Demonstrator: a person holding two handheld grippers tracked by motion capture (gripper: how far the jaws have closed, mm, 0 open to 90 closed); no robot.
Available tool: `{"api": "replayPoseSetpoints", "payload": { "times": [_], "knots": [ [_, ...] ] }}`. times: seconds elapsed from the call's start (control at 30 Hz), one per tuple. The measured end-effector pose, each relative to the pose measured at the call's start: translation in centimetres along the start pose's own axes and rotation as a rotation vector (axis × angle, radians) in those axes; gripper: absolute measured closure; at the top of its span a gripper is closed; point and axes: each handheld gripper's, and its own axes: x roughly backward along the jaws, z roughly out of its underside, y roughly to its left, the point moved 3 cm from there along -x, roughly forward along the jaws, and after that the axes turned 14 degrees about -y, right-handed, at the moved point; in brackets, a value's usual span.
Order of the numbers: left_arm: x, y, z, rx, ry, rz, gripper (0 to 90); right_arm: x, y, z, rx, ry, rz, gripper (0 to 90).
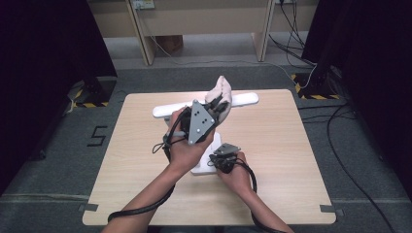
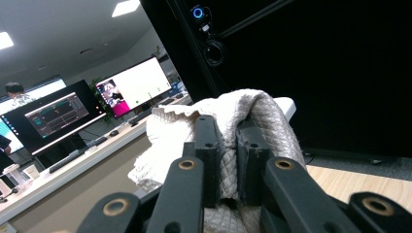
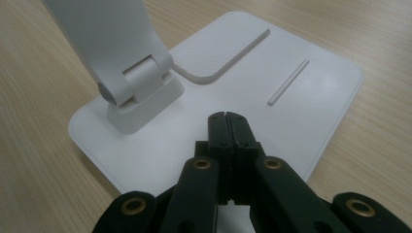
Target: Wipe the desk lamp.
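So the left gripper [image 1: 219,104] has its jaws clamped on the cream cloth [image 1: 219,91], center frame, right against the lamp's long white bar [image 1: 243,99] running left-right. Right gripper [image 3: 228,118], jaws clenched empty, presses on the lamp base [image 3: 311,97].

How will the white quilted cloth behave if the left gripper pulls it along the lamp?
The quilted cloth is probably floppy: it bunches and folds around the left gripper. It looks light, held up by one pinch. The desk lamp might tip if pulled, so the shut right gripper seems to press on the lamp base.
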Motion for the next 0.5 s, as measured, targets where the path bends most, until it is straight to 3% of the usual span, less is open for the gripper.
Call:
{"api": "replayPoseSetpoints", "payload": {
  "times": [0.5],
  "knots": [
    [-0.69, -0.75, -0.11, 0.002, -0.001, 0.021, 82.0, 0.01, 0.01, 0.01, -0.001, 0.000, 0.001, 90.0]
  ]
}}
